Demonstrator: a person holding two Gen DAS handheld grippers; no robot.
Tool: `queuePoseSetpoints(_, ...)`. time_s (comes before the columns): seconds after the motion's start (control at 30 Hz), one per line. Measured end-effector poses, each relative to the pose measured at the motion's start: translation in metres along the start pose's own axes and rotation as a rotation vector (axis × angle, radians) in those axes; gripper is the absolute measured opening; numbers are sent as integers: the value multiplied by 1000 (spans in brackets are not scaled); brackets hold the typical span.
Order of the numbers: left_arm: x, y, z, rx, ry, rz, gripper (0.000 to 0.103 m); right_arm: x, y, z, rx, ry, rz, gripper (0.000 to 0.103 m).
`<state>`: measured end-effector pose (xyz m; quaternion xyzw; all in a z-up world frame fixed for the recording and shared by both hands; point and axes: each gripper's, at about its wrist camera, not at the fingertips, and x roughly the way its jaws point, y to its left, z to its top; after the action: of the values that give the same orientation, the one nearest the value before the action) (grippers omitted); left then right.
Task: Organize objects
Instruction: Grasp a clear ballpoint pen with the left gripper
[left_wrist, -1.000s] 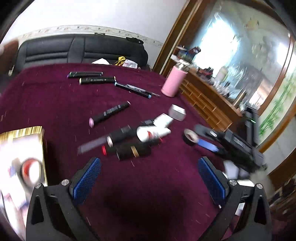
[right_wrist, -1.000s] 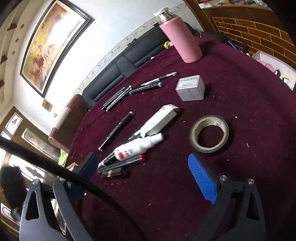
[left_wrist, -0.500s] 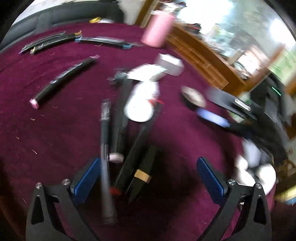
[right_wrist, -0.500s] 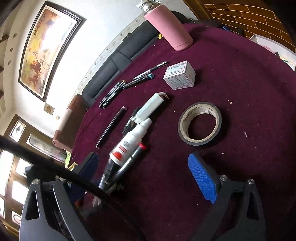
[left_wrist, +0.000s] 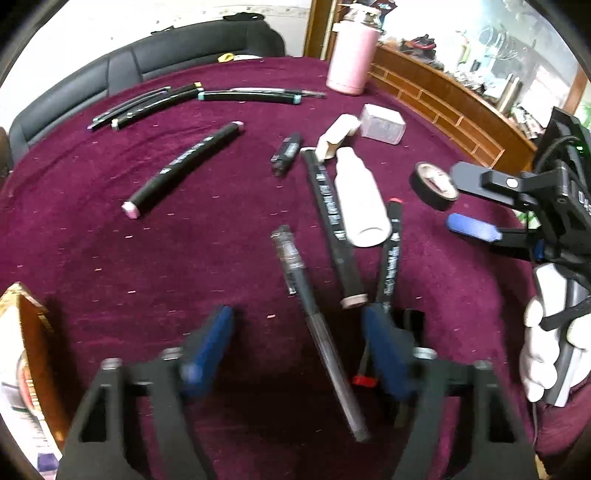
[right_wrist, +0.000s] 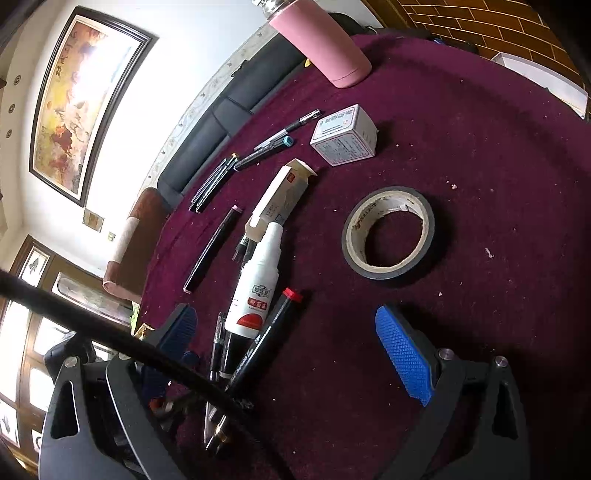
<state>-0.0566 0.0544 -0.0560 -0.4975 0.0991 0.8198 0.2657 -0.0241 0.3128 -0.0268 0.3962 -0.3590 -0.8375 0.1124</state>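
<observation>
My left gripper (left_wrist: 297, 321) hangs low over the maroon tablecloth, its jaws closing. A grey pen (left_wrist: 317, 332) lies between the blue pads, and neither pad touches it. Just right of the pen lie a pink-ended black marker (left_wrist: 332, 229), a red-capped marker (left_wrist: 389, 254) and a white bottle (left_wrist: 360, 201). My right gripper (right_wrist: 290, 341) is open above the same cluster: the bottle (right_wrist: 255, 291) and the red-capped marker (right_wrist: 266, 339). A tape roll (right_wrist: 388, 230) lies ahead of its right finger. The left wrist view shows this gripper (left_wrist: 469, 206) in a white-gloved hand (left_wrist: 543, 350).
A pink flask (left_wrist: 352, 55) stands at the far edge with a small white box (left_wrist: 382, 123) and an open carton (left_wrist: 336, 138) nearer. Several markers (left_wrist: 251, 96) lie in a row at the back, another marker (left_wrist: 184, 168) lies alone. A gold-edged box (left_wrist: 22, 350) sits left.
My left gripper has dropped and tilted down over the pen cluster, and its jaws have narrowed around the grey pen. The right gripper has sunk a little toward the table.
</observation>
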Motion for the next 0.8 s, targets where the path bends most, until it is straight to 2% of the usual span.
queuePoseSetpoints(0.03, 0, 2, -1, 7, 13, 11, 44, 0, 1, -1, -3, 3, 2, 99)
queuePoseSetpoints(0.13, 1, 3, 2, 14, 21, 12, 44, 0, 4, -2, -12, 7, -2, 99)
queuePoseSetpoints(0.23, 7, -10, 7, 82, 34, 93, 44, 1, 5, -2, -17, 9, -11, 99)
queuePoseSetpoints(0.27, 5, -11, 15, 89, 32, 99, 45, 1, 5, -3, -20, 8, -16, 99)
queuePoseSetpoints(0.43, -1, -24, 16, 97, -29, 146, 45, 1, 7, -3, -30, 1, -29, 99)
queuePoseSetpoints(0.47, -2, -25, 15, 108, -43, 138, 33, 1, 7, -4, -32, 0, -32, 99)
queuePoseSetpoints(0.5, -4, -25, 13, 103, -49, 103, 27, 1, 8, -4, -37, -1, -35, 99)
queuePoseSetpoints(0.53, -7, -25, 11, 97, -49, 82, 14, 1, 8, -4, -42, -3, -39, 99)
queuePoseSetpoints(0.57, -10, -23, 8, 88, -51, 67, 6, 1, 9, -5, -52, -4, -47, 99)
queuePoseSetpoints(0.67, -21, -14, 0, 36, -75, 42, 7, 3, 14, -7, -80, -4, -69, 99)
queuePoseSetpoints(0.8, -52, -3, -14, -57, -149, -9, 7, 3, 16, -9, -94, -10, -81, 99)
